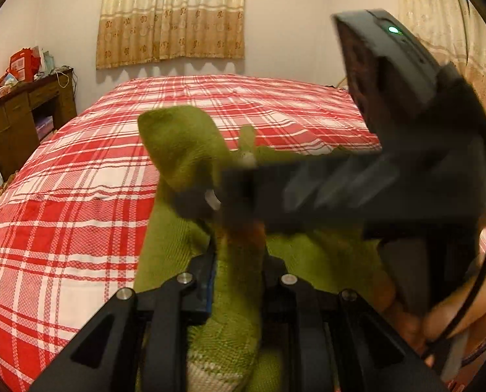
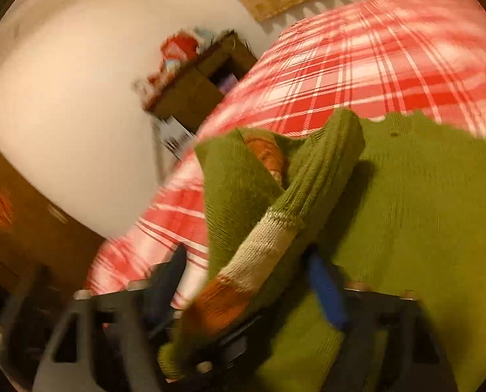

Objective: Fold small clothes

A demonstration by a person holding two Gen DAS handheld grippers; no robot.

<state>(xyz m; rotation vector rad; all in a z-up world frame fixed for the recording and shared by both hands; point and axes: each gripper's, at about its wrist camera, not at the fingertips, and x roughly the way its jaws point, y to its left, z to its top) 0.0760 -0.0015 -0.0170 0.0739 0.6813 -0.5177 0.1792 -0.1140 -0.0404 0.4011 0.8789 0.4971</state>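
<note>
A small green knit sweater [image 1: 190, 150] with a cream and orange striped cuff hangs over the red plaid bed [image 1: 79, 170]. My left gripper [image 1: 238, 251] is shut on a bunched fold of it. My right gripper [image 1: 230, 192] reaches in from the right and crosses the sweater just above the left fingers. In the blurred right wrist view the sweater [image 2: 422, 202] spreads to the right, and a sleeve with the striped cuff [image 2: 262, 254] lies between the right gripper's [image 2: 246, 261] spread fingers.
A wooden desk [image 1: 17, 114] with red boxes stands left of the bed against the wall. Curtains [image 1: 171, 16] hang behind the bed. The plaid bed [image 2: 357, 65] stretches beyond the sweater. My hand [image 1: 465, 310] holds the right gripper's handle at lower right.
</note>
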